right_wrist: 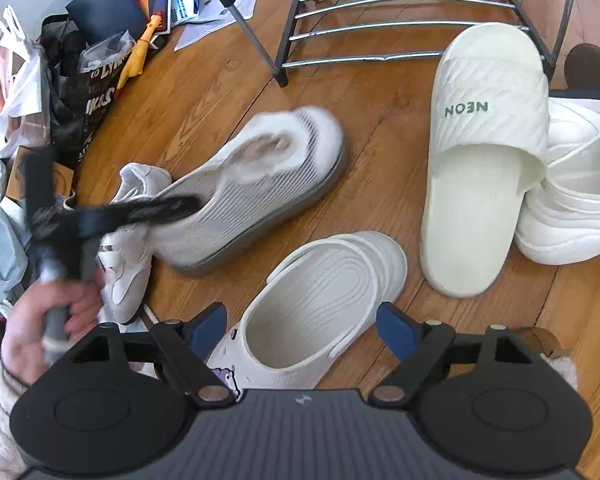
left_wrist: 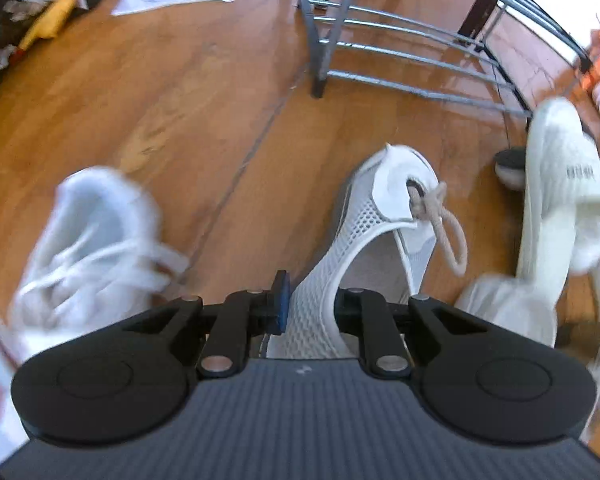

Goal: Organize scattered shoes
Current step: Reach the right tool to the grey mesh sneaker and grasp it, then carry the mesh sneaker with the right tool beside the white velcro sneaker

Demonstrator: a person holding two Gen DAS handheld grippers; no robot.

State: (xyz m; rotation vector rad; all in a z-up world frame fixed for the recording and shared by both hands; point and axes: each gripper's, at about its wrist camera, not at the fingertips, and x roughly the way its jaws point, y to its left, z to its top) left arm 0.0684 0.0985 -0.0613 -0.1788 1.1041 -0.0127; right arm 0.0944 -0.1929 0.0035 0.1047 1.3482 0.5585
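"NEON" in dark letters on the strap of the cream slide sandal (right_wrist: 488, 128), read upside down from the right wrist cam. Black bag (right_wrist: 96, 96) at left w/ partial white letters, "to Ly..." legible, rest cut off. Other packaging print too blurry.

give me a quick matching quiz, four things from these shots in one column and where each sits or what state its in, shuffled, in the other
Things:
1. mesh shoe
2. NEON slide
3. clog
4. shoe rack

States:
a. no shoes on the bars in view
b. gripped by the left gripper
c. just ahead of the open right gripper
d. leaning on a chunky white shoe

Pairs: 1-b, 2-d, 3-c, 4-a
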